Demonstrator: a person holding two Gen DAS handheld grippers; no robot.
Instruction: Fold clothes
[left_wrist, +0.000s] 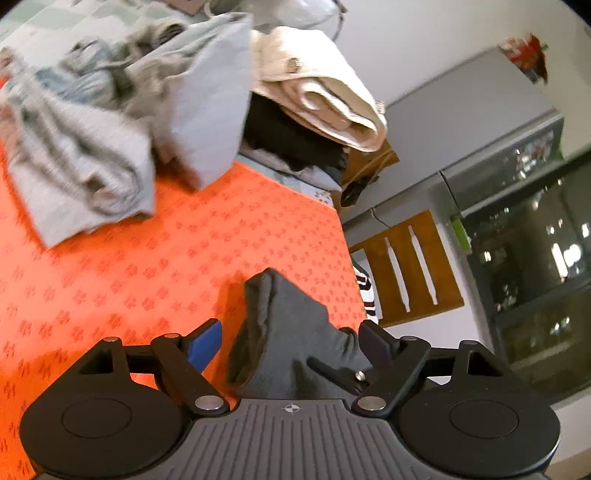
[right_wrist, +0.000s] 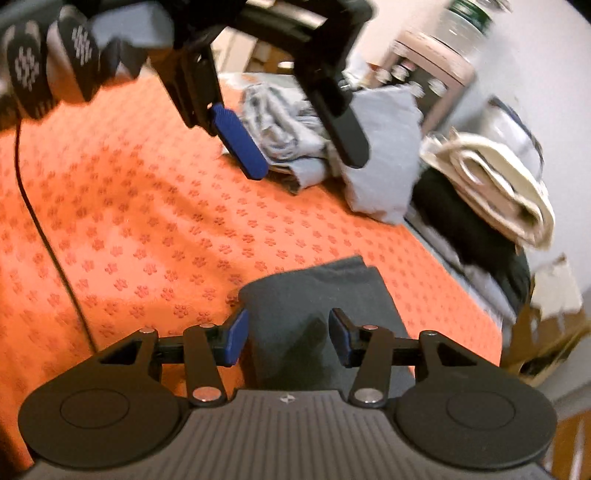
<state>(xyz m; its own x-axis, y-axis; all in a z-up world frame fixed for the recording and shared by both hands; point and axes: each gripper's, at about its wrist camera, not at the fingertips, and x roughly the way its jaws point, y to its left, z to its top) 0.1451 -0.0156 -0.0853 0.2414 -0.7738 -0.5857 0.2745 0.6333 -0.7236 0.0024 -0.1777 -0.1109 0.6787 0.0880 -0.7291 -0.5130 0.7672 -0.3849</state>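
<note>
A dark grey folded garment (left_wrist: 288, 332) lies on the orange patterned tablecloth (left_wrist: 147, 273) near its right edge; it also shows in the right wrist view (right_wrist: 317, 295). My left gripper (left_wrist: 291, 343) is open with the garment's bunched end between its fingers. In the right wrist view the left gripper (right_wrist: 306, 155) hangs open above the cloth, holding nothing. My right gripper (right_wrist: 286, 338) is open over the near end of the grey garment, its jaws on either side of the fabric without closing on it.
A crumpled pile of light blue-grey clothes (left_wrist: 110, 122) lies at the far side of the table. Folded cream and black clothes (left_wrist: 317, 99) are stacked beyond the edge. A wooden chair back (left_wrist: 406, 266) and a glass cabinet (left_wrist: 524, 240) stand to the right.
</note>
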